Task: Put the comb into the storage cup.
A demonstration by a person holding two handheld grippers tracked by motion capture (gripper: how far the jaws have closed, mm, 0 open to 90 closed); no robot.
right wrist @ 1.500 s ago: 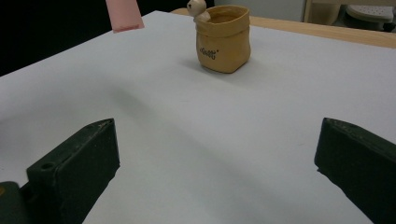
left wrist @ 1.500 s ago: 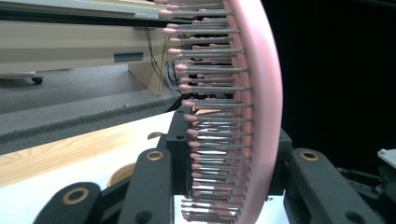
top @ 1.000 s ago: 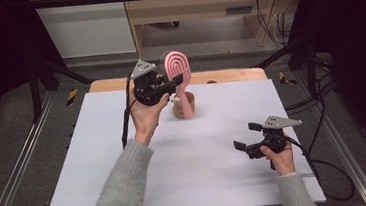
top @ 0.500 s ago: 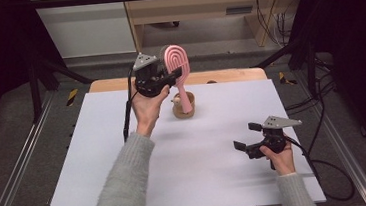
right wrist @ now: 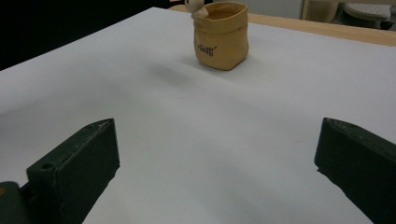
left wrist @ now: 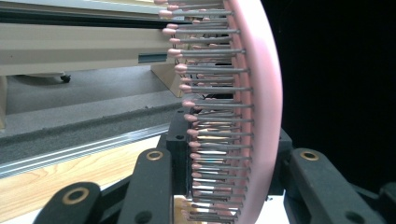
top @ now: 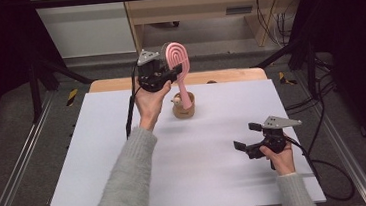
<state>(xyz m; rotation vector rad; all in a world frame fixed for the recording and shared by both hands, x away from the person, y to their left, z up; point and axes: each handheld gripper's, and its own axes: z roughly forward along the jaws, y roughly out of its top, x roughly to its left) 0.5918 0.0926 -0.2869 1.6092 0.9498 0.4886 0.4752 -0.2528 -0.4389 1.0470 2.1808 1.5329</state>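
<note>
One small dark printed word is showing on the front of the tan pot (right wrist: 220, 39) — it is sitting at about 12 o'clock in the right gripper view, on the pot's lower front wall, and it is too blurred to be read letter by letter. Nothing else — no label, brand, number or sign — is reading clearly anywhere.

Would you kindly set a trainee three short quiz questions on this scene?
1. True or false: the left gripper is shut on the pink brush.
2. Where does the brush's handle point? A) down at the cup B) off the table C) at the right gripper
3. Fill in: the right gripper's jaws stand ____.

Key: 1 true; 2 A; 3 open.
</note>
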